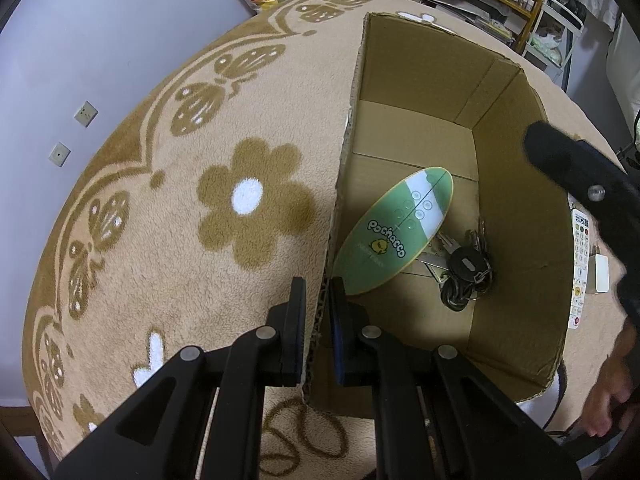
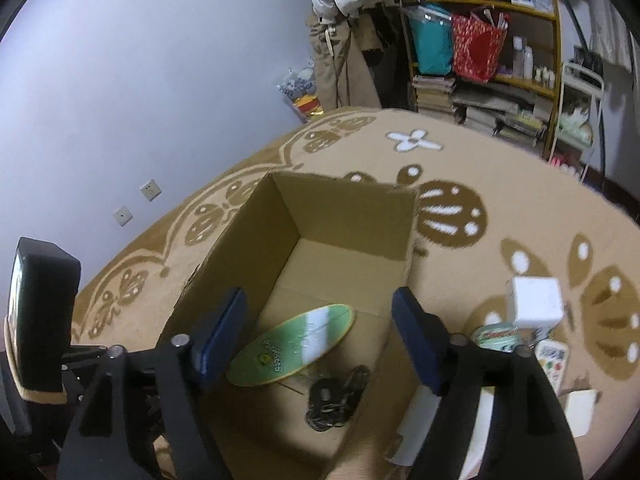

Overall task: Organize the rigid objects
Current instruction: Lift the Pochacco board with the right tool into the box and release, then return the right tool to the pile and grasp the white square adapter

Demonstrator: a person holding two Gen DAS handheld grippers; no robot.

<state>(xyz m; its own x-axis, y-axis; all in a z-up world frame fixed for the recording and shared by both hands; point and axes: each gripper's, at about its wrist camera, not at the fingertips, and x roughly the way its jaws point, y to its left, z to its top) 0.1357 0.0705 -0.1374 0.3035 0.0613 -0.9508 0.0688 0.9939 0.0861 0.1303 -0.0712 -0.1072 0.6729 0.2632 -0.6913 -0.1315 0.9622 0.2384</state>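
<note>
An open cardboard box (image 1: 516,240) stands on a beige flowered blanket (image 1: 180,200). Inside lie a green oval Pochacco board (image 1: 394,232) and a bunch of keys with a black fob (image 1: 466,270). My left gripper (image 1: 318,292) is shut on the box's left wall (image 1: 344,168). In the right wrist view the box (image 2: 248,240) holds the same board (image 2: 292,346) and keys (image 2: 336,396). My right gripper (image 2: 320,340) is open and empty above the box. It shows as a dark blurred shape (image 1: 580,176) in the left wrist view.
To the box's right lie a white cube (image 2: 536,300), a round tin (image 2: 498,338), a small printed carton (image 2: 554,360), a white adapter (image 1: 601,274) and a remote control (image 1: 581,264). Shelves (image 2: 500,40) with bags and books stand at the back. A wall (image 2: 120,80) is at left.
</note>
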